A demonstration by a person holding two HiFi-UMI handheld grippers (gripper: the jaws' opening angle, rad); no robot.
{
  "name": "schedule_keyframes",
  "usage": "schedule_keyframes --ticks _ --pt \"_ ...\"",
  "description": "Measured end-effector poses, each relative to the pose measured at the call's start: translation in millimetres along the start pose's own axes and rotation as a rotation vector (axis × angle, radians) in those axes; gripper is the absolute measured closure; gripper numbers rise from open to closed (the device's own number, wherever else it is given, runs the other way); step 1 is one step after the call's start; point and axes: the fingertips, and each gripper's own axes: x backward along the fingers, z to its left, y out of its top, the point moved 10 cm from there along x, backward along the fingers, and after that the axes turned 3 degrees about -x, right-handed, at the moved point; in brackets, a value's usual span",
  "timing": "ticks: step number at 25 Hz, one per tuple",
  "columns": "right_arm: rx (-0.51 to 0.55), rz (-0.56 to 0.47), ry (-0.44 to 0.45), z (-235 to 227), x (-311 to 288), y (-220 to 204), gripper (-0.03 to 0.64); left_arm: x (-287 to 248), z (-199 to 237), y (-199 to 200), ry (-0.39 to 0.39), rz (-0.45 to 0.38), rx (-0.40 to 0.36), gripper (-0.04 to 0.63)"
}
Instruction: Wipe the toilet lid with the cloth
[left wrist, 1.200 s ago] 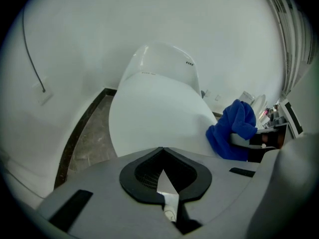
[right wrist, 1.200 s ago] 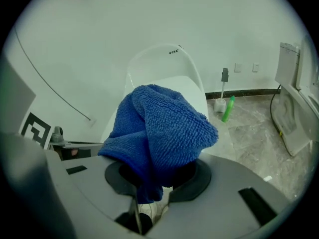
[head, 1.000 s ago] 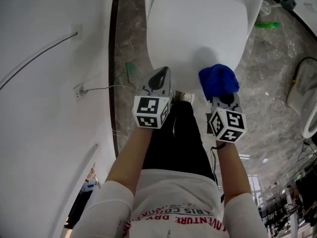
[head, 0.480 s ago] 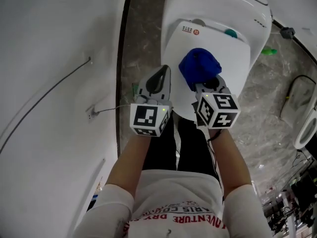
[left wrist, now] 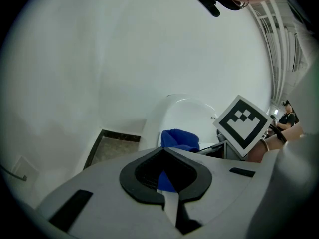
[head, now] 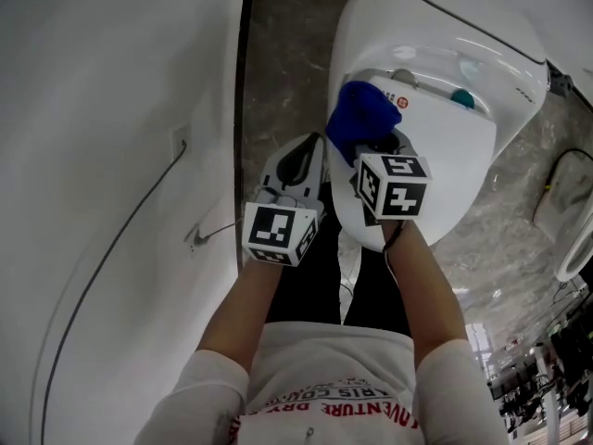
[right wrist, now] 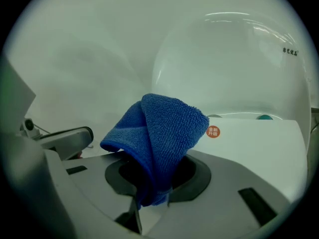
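Observation:
The white toilet lid [head: 435, 165] lies closed at the upper right of the head view, in front of the tank [head: 445, 17]. My right gripper [head: 372, 145] is shut on a bunched blue cloth [head: 363, 117], which rests on the lid's back left part near a red sticker [right wrist: 213, 132]. The right gripper view shows the cloth [right wrist: 159, 128] rising out of the jaws of the right gripper [right wrist: 158, 157], with the lid [right wrist: 254, 143] behind it. My left gripper [head: 301, 160] hangs beside the toilet's left edge, shut and holding nothing. In its own view, the left gripper [left wrist: 163, 151] looks towards the cloth [left wrist: 180, 138].
A white wall [head: 93, 109] fills the left, with a socket [head: 181, 140] and a thin cable [head: 111, 248]. A strip of marble floor [head: 287, 54] runs between wall and toilet. A teal button [head: 460, 97] sits at the lid's hinge. A white fixture [head: 574, 239] stands at the far right.
The right gripper has carried the cloth from the lid's front edge up to its back left part. The left gripper has kept beside the toilet's left edge.

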Motion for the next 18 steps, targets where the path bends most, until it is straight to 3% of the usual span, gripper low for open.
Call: schedule_keyframes --ticks 10,18 --pt "-0.067 -0.030 0.000 -36 10 2 0.529 -26 -22 3 -0.063 0.044 -0.016 0.589" --pt "-0.070 -0.038 0.015 -101 46 5 0.529 -43 -71 6 -0.040 0.039 -0.021 0.589"
